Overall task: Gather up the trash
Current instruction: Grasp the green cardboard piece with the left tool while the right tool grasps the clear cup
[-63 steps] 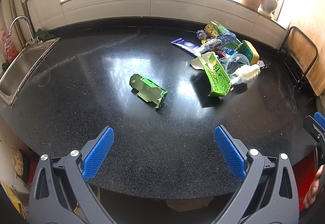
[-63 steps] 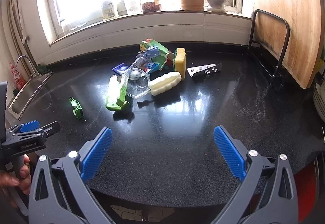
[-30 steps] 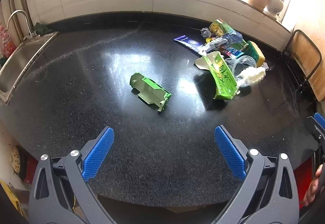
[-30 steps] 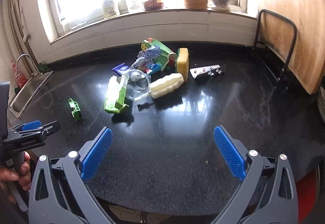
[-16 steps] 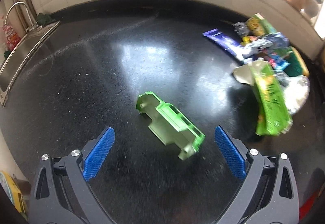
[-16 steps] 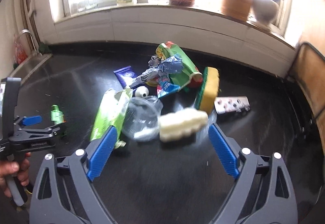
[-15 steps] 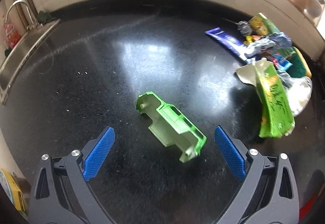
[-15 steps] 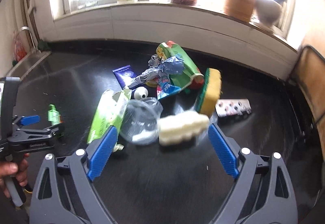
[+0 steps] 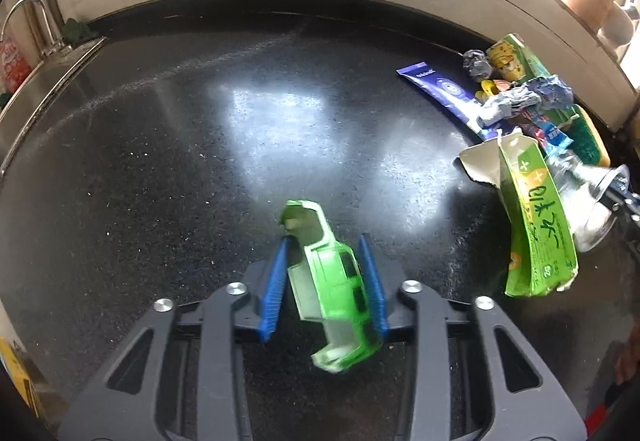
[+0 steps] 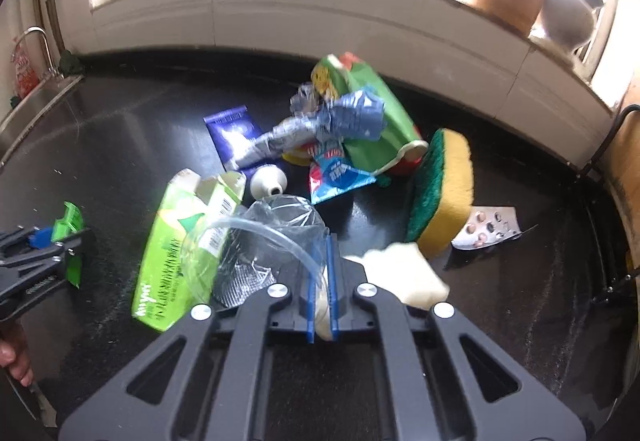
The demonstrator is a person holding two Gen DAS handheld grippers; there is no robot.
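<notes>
My left gripper is shut on a green plastic toy-car shell, held between its blue pads above the black counter; the shell also shows in the right wrist view. My right gripper is shut on the rim of a clear plastic cup, with a white foam piece pressed against its right pad. A green carton lies left of the cup and shows in the left wrist view.
A trash pile lies behind: a blue tube, crumpled wrappers, a green bag, a yellow-green sponge and a pill blister. A sink is far left. A wire rack stands right.
Both grippers moved forward and down and closed. The left took hold of the green car shell; the right closed on the clear cup's rim.
</notes>
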